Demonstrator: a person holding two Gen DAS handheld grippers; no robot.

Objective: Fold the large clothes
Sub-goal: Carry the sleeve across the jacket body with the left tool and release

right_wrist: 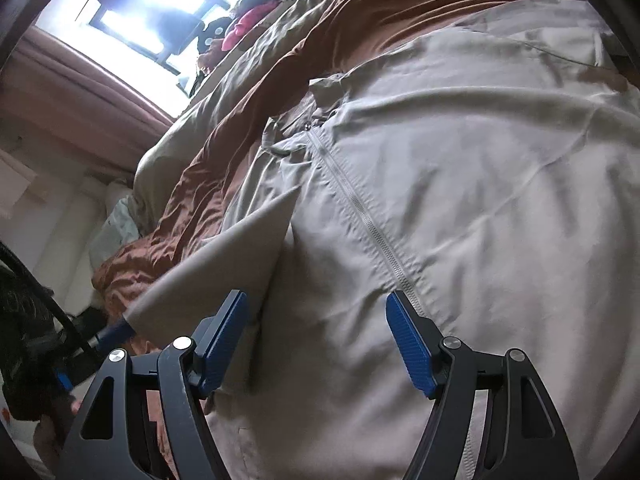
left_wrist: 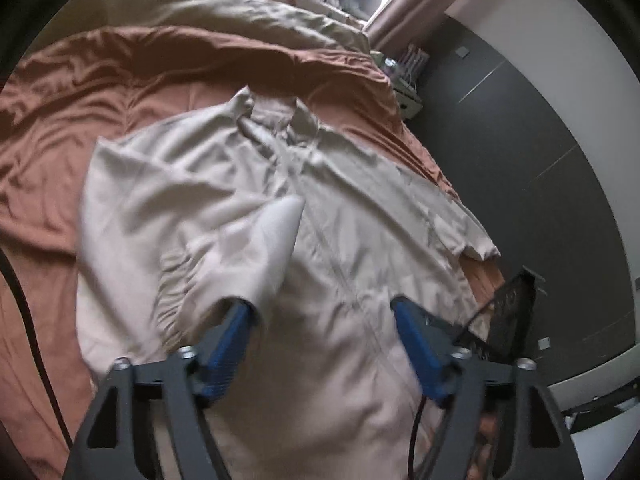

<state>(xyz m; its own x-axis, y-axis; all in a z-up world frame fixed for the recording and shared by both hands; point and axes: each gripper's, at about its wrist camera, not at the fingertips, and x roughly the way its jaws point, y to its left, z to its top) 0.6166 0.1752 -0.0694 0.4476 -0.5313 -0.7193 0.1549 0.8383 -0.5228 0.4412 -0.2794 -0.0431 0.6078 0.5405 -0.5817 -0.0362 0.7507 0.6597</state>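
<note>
jacket [left_wrist: 224,184]: lying spread on the brown bedspread [left_wrist: 80,92] of the bed, zipper [right_wrist: 360,208] facing up
left gripper [left_wrist: 320,308]: fingers standing open — a pale fold lying over the left fingertip
right gripper [right_wrist: 316,304]: fingers gaping apart — hovering over the jacket, gripping nothing

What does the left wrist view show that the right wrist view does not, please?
Only the left wrist view shows the dark floor beside the bed, the jacket's short sleeve and the open left gripper. Only the right wrist view shows the bright window and the open right gripper. Both show the beige zip jacket spread on the rust-brown bedding, with a pointed fold of fabric standing up.
</note>
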